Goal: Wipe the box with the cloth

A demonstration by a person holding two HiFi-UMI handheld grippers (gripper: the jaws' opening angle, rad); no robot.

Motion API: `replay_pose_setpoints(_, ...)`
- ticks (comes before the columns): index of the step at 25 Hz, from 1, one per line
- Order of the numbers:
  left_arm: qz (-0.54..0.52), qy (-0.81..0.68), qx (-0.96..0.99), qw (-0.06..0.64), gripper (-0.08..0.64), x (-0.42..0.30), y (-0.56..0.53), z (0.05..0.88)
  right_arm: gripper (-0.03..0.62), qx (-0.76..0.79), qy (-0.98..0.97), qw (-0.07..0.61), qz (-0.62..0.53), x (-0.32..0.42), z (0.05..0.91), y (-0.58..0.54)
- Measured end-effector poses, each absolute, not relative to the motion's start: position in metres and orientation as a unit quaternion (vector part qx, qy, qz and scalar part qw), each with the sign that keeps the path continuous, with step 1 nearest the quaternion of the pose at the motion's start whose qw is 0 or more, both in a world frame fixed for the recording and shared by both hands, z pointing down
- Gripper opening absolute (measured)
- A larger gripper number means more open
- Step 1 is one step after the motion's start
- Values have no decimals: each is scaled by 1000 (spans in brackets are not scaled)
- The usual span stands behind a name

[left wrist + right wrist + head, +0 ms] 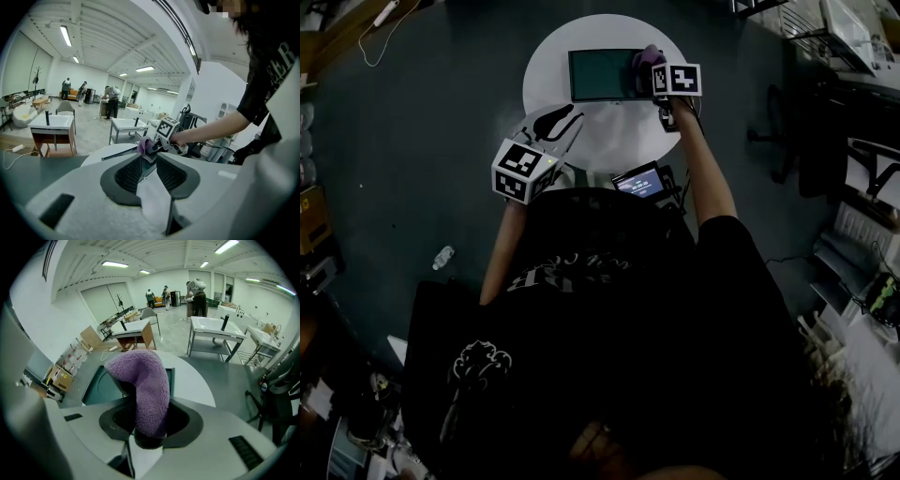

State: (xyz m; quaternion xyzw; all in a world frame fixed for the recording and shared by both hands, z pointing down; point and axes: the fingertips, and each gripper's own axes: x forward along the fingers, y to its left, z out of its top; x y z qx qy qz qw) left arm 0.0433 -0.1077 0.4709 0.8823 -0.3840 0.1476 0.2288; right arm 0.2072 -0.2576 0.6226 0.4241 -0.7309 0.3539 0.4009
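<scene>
A flat dark green box (602, 75) lies on a round white table (609, 136). My right gripper (656, 67) hangs over the box's right end, shut on a fluffy purple cloth (645, 58). In the right gripper view the cloth (147, 390) drapes out of the jaws and hides the fingertips, with the box (99, 386) below and to the left. My left gripper (553, 122) hovers over the table's near left edge, clear of the box. Its jaws are spread with nothing between them (149, 158), and they point toward the cloth (144, 146) and the right gripper (164, 143).
A small lit screen device (639, 180) sits at the table's near edge. On the dark floor to the left lies a plastic bottle (442, 257). An office chair (778, 131) and shelving stand at the right. White tables (218, 329) and people stand far across the room.
</scene>
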Motion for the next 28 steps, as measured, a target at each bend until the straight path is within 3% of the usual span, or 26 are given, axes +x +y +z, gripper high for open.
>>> replay_pose_setpoints(9, 149, -380, 884, 228, 91, 48, -106, 471, 112, 431, -735, 390, 350, 216, 614, -253)
replay_pose_setpoints(22, 140, -386, 885, 219, 91, 24, -103, 466, 112, 281, -814, 393, 323, 71, 596, -174)
replay_pose_setpoints(28, 143, -378, 889, 217, 91, 19, -100, 468, 112, 255, -810, 427, 312, 45, 620, -154)
